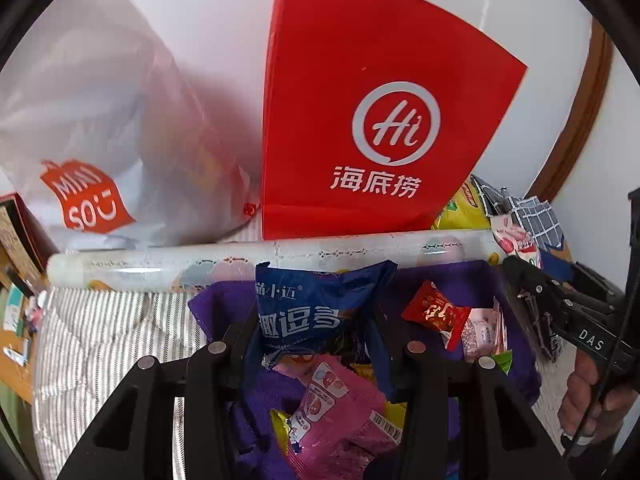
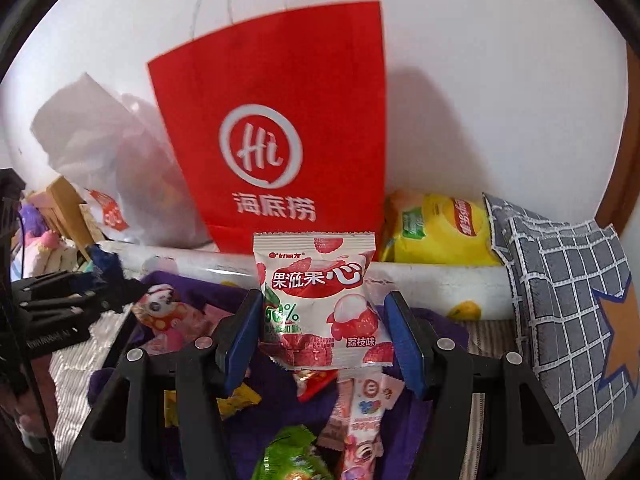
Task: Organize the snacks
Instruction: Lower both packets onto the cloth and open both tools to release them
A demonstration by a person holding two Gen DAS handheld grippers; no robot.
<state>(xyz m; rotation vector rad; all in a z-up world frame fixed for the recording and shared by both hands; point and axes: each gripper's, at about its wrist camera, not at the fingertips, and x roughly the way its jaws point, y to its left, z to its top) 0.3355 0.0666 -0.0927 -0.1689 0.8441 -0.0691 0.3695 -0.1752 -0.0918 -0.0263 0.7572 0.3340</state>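
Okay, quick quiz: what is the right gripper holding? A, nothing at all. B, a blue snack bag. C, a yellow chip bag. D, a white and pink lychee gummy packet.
D: in the right wrist view the right gripper has its blue pads pressed on both sides of the white and pink lychee gummy packet, which it holds upright in front of the red paper bag.

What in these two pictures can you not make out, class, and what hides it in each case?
- Red paper bag: its contents, both views; its own front wall hides them.
- White plastic bag: contents, left wrist view; the cloudy plastic blurs them.
- Yellow chip bag: mostly hidden in the left wrist view by the red bag.
- Blue snack packet in the left gripper: lower print, covered by a pink packet.
- Green wrapper: right wrist view, blurred and cut off by the bottom edge.
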